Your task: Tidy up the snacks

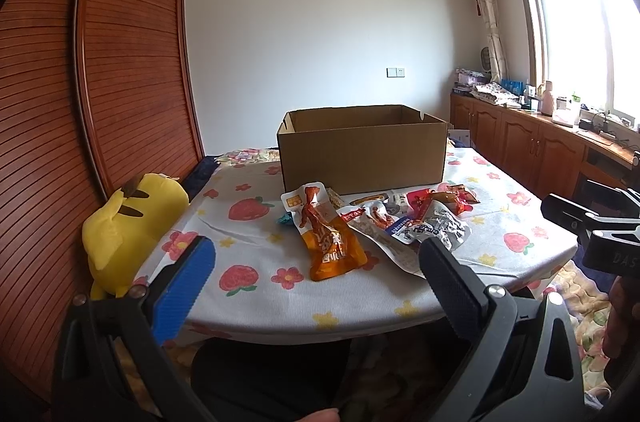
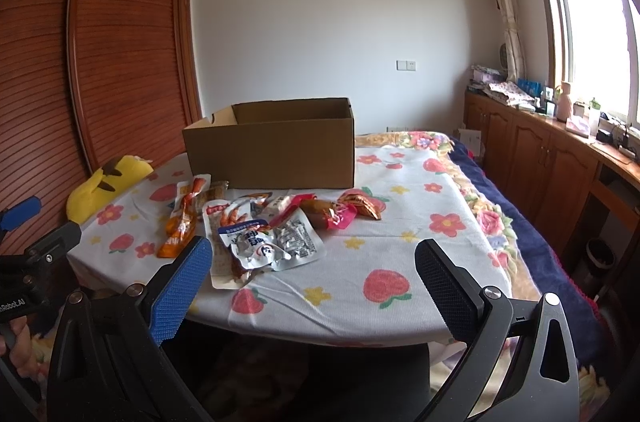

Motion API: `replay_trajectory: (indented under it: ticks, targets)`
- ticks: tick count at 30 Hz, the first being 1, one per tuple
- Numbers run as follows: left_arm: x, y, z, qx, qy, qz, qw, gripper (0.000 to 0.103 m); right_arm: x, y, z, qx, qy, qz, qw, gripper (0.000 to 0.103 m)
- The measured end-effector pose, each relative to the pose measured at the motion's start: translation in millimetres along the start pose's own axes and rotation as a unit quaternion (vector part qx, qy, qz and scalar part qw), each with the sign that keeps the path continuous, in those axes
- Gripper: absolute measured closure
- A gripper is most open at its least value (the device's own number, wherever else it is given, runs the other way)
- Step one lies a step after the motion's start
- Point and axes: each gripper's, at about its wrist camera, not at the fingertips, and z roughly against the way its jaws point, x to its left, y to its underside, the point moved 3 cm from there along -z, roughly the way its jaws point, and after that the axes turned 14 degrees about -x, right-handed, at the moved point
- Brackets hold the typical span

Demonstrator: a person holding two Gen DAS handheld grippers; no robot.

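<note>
An open brown cardboard box (image 1: 362, 152) (image 2: 272, 146) stands at the back of a table with a flower-print cloth (image 1: 256, 254) (image 2: 400, 222). In front of it lies a pile of snack packets: an orange packet (image 1: 330, 242) (image 2: 182, 222), a white packet with red print (image 1: 376, 222) (image 2: 228, 218), a silver packet (image 1: 438, 226) (image 2: 280, 240) and a pink packet (image 1: 420, 200) (image 2: 340, 216). My left gripper (image 1: 316, 258) hangs open near the table's front edge, short of the orange packet. My right gripper (image 2: 314, 258) is open too, just right of the silver packet, holding nothing.
A yellow plush toy (image 1: 128, 230) (image 2: 106, 186) sits at the table's left edge beside a slatted wooden wardrobe (image 1: 128, 62). Wooden cabinets (image 2: 552, 158) with clutter run under the window at right. A blue blanket (image 2: 508, 206) covers the bed right of the table.
</note>
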Motion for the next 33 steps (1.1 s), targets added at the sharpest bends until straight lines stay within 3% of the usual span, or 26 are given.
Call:
replay_trajectory:
  ticks: [33]
  targets:
    - [2.9,-2.6,-0.7,0.000,0.002,0.003,1.0000,0.000,-0.3,-2.0,1.2,-0.001,-0.001,0.001,1.000,0.000]
